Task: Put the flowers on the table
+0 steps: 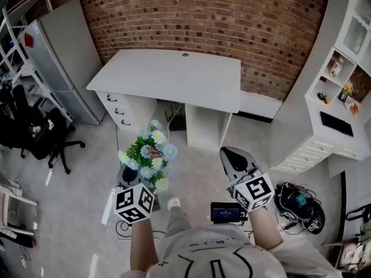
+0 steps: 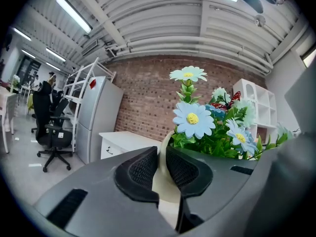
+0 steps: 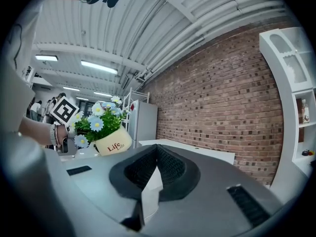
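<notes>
Left claw (image 2: 162,152) pinching flowerpot (image 3: 112,143) rim, held forward; right claw (image 3: 157,154) closed

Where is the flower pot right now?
Head view, left of centre: the flower pot is off the ground, its rim clamped in the left gripper, short of the white desk ahead.

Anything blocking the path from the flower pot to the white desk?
Nothing visible. The left gripper holds the flower pot by its rim, over open floor in front of the white desk, whose top shows only a small grommet hole.
</notes>
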The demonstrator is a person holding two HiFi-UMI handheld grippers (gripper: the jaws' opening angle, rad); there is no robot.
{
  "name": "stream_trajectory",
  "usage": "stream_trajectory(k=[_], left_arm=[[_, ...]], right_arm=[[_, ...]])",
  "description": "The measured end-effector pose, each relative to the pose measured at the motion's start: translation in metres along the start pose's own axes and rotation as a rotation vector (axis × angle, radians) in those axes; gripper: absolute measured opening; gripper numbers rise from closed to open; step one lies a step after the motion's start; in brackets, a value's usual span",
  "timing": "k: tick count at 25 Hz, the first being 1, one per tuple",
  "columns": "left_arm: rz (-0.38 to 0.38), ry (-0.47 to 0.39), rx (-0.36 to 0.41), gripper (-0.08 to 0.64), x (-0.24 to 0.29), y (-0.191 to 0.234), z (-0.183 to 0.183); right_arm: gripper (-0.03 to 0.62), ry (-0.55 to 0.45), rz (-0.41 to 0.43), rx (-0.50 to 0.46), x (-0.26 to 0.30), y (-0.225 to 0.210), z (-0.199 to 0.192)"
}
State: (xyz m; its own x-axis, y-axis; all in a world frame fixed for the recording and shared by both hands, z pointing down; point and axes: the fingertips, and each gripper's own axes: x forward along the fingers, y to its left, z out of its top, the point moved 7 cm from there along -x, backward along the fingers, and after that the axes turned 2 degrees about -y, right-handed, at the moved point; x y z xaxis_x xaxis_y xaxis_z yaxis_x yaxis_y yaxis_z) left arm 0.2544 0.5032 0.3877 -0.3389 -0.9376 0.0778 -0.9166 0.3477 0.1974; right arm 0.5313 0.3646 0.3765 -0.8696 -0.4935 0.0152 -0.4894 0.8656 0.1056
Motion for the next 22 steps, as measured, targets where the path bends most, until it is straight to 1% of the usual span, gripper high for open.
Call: stream_trajectory(k=[5, 12, 18, 22], left_arm=[[-0.011, 0.002, 0.009, 0.061, 0.054, 0.041, 0.012], [-0.050, -0.007, 0.018, 0.061, 0.138, 0.093, 0.044], [-0.070, -0.006, 0.018, 0.061, 0.194, 0.135, 0.056], [-0.088, 0.002, 0.029, 0.061, 0.226, 0.156, 0.059]], right_arm=[[0.017, -0.014, 0.004, -0.001, 0.067, -0.001, 0.002], [0.017, -0.026, -0.016, -0.001, 0.164, -0.004, 0.015], [0.017, -0.017, -0.046, 0.003, 0.232, -0.006, 0.015], [0.017, -0.002, -0.066, 0.000, 0.266, -0.009, 0.012]])
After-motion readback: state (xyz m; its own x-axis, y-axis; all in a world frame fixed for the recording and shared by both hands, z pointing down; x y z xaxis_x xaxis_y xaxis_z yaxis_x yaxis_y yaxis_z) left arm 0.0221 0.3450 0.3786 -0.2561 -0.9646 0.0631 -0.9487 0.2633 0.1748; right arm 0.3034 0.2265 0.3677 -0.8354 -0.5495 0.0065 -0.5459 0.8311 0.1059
